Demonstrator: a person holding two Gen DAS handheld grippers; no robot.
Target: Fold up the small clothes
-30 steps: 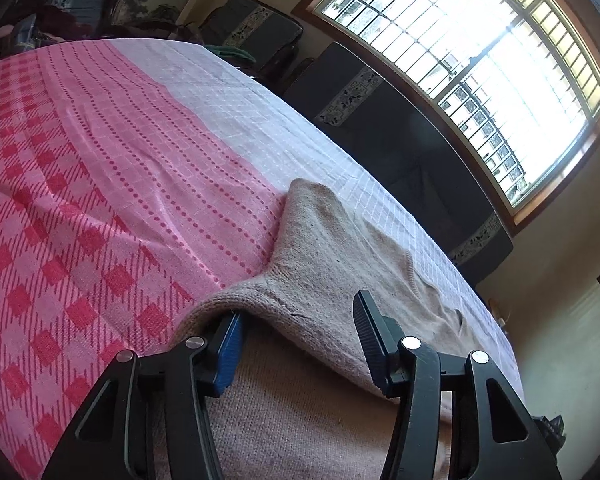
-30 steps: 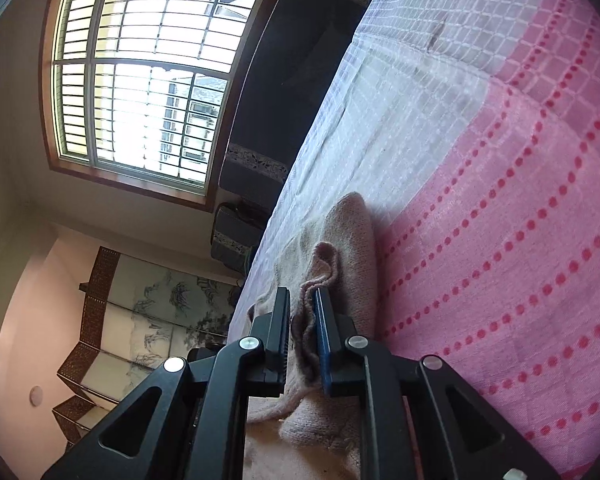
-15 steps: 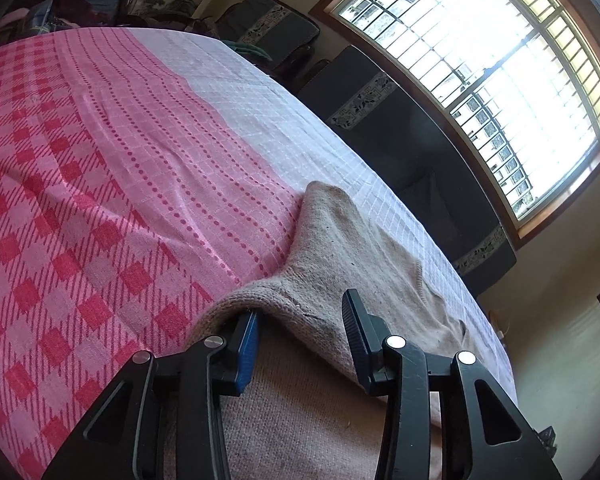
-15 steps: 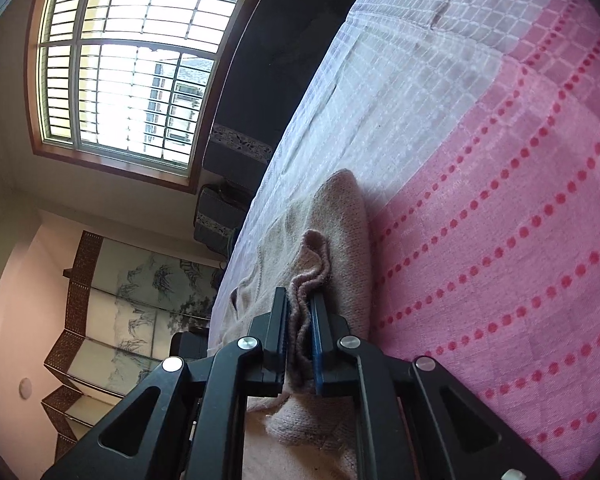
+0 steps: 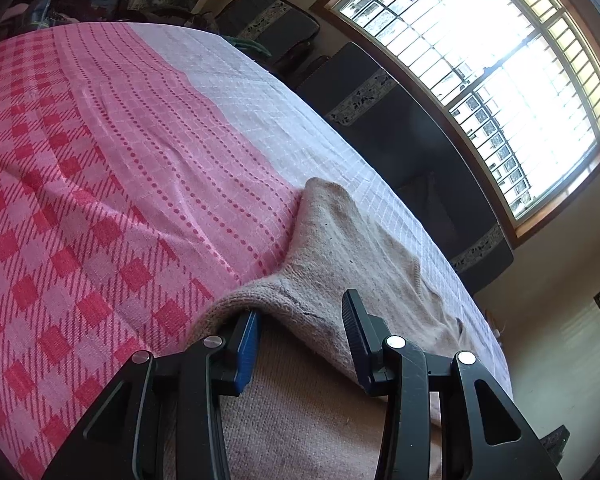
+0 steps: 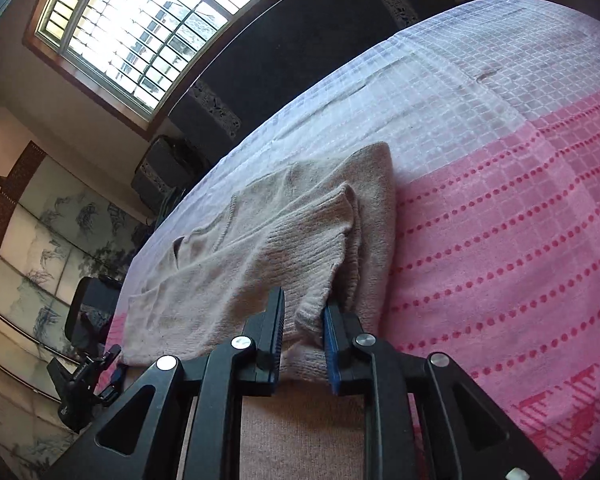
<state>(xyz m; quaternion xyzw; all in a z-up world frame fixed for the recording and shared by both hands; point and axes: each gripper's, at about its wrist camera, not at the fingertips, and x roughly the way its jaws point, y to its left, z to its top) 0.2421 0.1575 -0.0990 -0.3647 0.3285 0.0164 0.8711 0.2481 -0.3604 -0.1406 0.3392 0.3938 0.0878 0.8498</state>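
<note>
right wrist, right tool (image 6: 303, 332) parted, sweater (image 6: 284, 236) released

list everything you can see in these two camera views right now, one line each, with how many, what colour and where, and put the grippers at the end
knit garment: one, beige, lying on the bed cover, one layer folded over another
bed cover: one, pink and red checks and dots fading to white, under the garment
window: one, barred, bright, wood-framed, in the wall beyond the bed
dark cushioned seats: several, black with patterned bands, below the window
folding screen: one, pale painted panels in a dark frame, far side of the room
left gripper: one, black with blue pads, jaws apart, one finger under the garment's folded edge
right gripper: one, black with blue pads, jaws apart with knit fabric between them
</note>
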